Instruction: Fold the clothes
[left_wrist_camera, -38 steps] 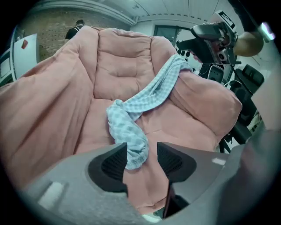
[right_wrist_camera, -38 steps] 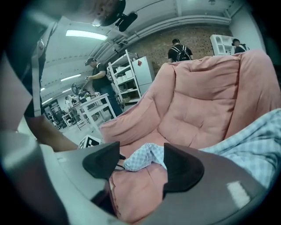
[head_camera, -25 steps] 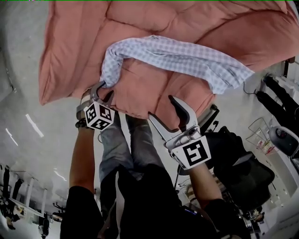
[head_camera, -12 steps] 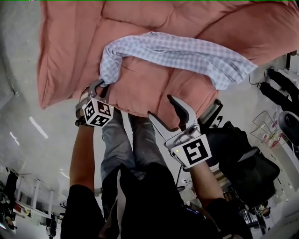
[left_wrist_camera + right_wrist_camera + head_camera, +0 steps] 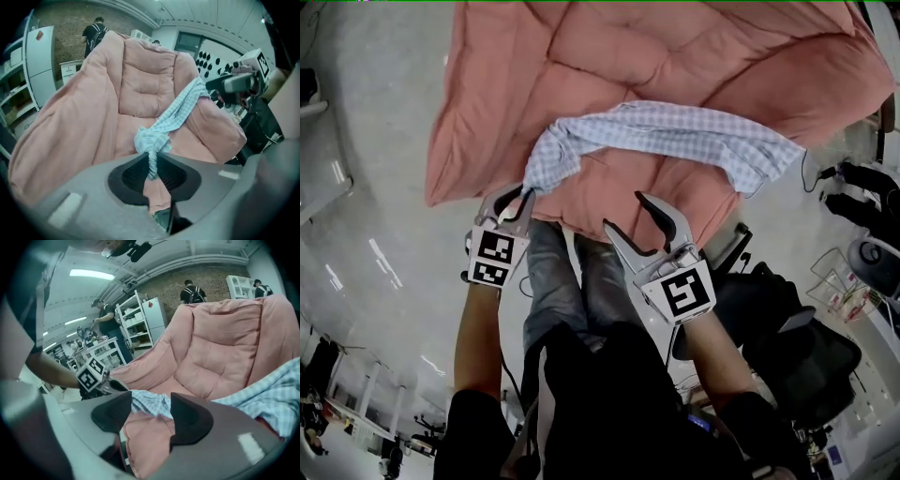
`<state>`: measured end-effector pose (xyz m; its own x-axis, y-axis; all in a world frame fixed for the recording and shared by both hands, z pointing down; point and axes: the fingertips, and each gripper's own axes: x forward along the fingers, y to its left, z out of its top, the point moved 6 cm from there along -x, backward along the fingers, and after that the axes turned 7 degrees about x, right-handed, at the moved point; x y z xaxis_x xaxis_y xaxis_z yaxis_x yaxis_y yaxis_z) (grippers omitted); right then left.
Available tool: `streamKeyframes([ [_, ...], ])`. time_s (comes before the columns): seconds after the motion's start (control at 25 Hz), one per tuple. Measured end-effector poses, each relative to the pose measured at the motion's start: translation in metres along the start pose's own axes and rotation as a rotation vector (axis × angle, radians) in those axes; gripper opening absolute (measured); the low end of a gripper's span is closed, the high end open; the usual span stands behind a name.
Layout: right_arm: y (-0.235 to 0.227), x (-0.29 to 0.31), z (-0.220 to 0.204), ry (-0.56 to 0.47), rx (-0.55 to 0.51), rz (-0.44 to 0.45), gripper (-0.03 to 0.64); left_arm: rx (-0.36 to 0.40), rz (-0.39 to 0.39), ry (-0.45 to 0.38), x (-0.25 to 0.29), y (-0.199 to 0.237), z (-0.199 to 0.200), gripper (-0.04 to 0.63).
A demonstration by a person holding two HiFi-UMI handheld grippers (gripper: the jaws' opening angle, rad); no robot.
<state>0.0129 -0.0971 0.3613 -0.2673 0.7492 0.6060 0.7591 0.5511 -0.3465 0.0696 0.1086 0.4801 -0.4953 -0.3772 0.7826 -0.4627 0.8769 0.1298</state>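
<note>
A blue-and-white checked garment (image 5: 675,131) lies draped across a big pink quilted cushion (image 5: 675,56). My left gripper (image 5: 523,193) has just been closing and is shut on the garment's bunched left end, which it holds a little off the cushion. In the left gripper view the cloth (image 5: 154,140) hangs pinched between the dark pads of the left gripper (image 5: 152,163). My right gripper (image 5: 625,212) stands open at the cushion's near edge; its jaws have been closing a little with nothing between them. Beyond the open jaws of the right gripper (image 5: 151,411) the garment (image 5: 150,405) lies on the cushion.
The person's grey trouser legs (image 5: 558,286) stand against the cushion's near edge. A black office chair (image 5: 787,342) and cables are at the right. Grey floor lies to the left. White shelves (image 5: 140,315) and people stand far behind the cushion.
The left jaws closed on the garment's left end and lifted it, bunching the cloth. The right gripper stayed near the cushion's edge, shifting only slightly.
</note>
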Motion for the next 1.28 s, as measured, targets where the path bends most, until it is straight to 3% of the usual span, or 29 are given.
streamKeyframes([
  [0.56,0.016,0.112,-0.062,0.270,-0.566,0.111,0.221,-0.117,-0.020,-0.119,-0.062,0.011,0.014,0.058],
  [0.8,0.027,0.135,-0.075,0.283,-0.869,0.094,0.204,-0.152,-0.027,-0.133,-0.072,0.017,0.001,0.058],
  [1.12,0.041,0.152,-0.063,0.257,-0.872,0.104,0.195,-0.188,-0.023,-0.099,-0.069,0.028,-0.025,0.058],
  [1.28,0.048,0.155,-0.055,0.239,-0.941,0.124,0.184,-0.205,-0.026,-0.078,-0.067,0.033,-0.034,0.060],
])
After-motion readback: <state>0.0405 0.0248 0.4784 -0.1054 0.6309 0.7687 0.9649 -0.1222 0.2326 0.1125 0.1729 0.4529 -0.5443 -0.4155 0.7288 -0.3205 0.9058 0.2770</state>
